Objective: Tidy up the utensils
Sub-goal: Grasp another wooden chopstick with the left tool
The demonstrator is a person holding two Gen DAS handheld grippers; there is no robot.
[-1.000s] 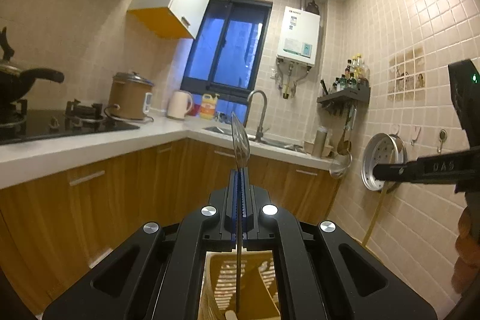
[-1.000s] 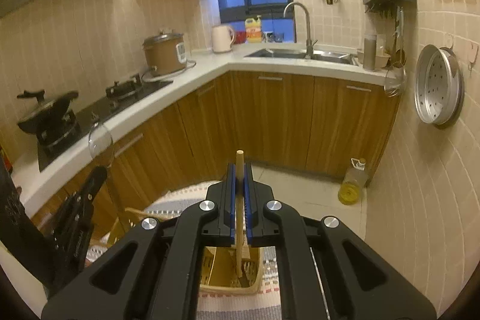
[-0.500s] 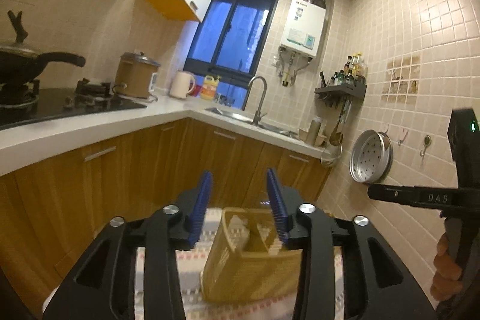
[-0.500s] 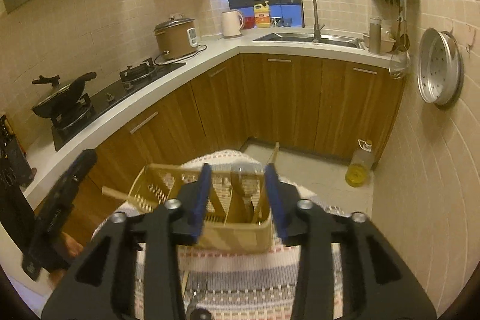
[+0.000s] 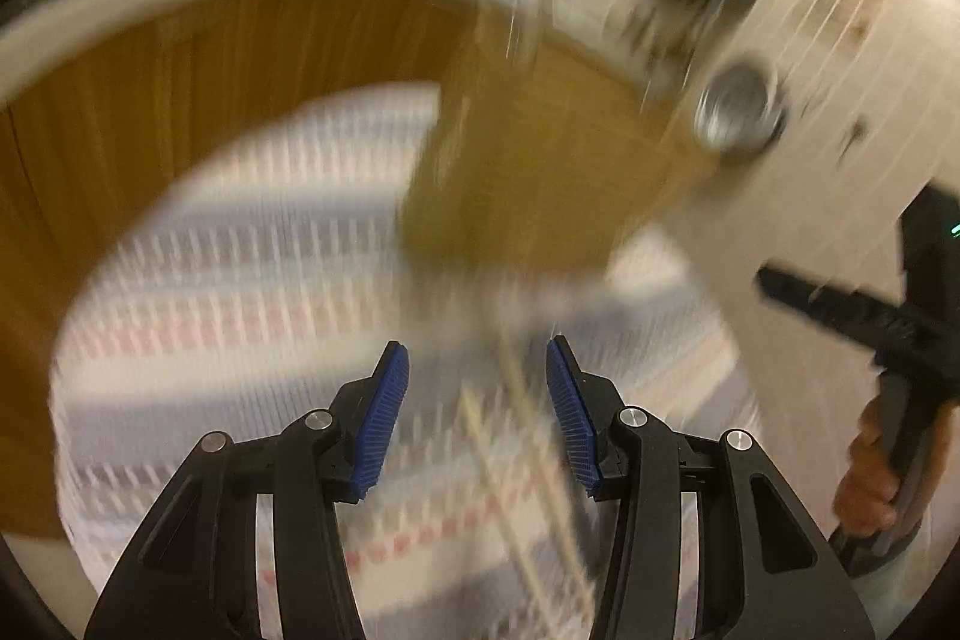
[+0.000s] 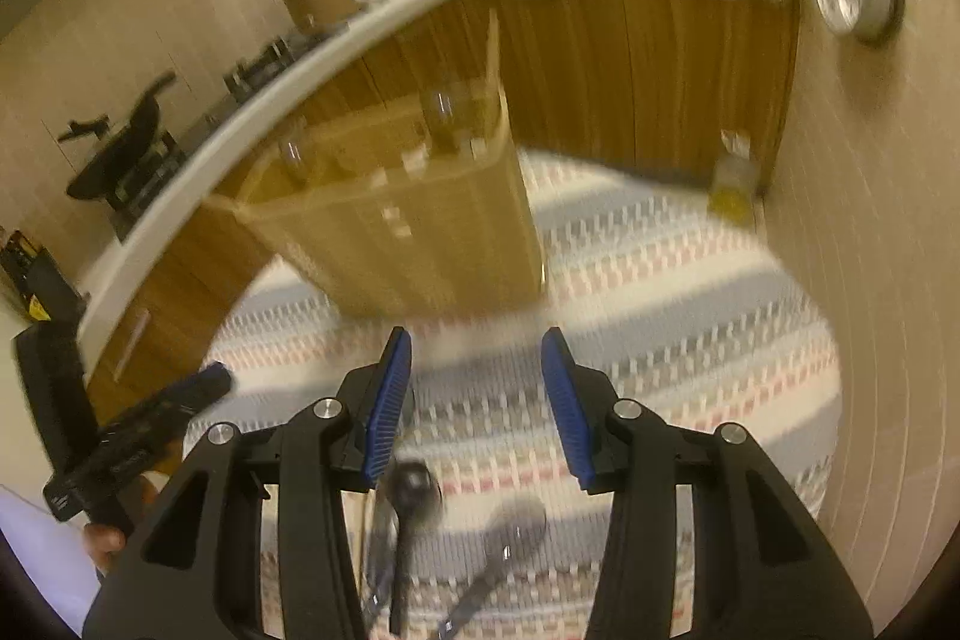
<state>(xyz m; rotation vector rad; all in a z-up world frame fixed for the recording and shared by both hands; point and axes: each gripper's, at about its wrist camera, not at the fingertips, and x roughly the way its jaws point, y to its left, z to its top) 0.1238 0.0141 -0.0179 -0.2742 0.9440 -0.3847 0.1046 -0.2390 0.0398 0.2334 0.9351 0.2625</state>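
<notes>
Round surface under a woven striped cloth [image 6: 660, 280], bands of grey, pale blue, red and white, filling the lower middle of both wrist views. Resting on it, at centre in the right view, a yellow slatted utensil basket [image 6: 420, 232], blurred. Lying flat at the bottom of the right view, a dark round-headed spoon [image 6: 411, 484] and beside it a second dark spoon [image 6: 510, 532], handles running off the lower edge. Streaked across the lower centre of the left view, pale chopsticks [image 5: 516, 460], heavily smeared.
</notes>
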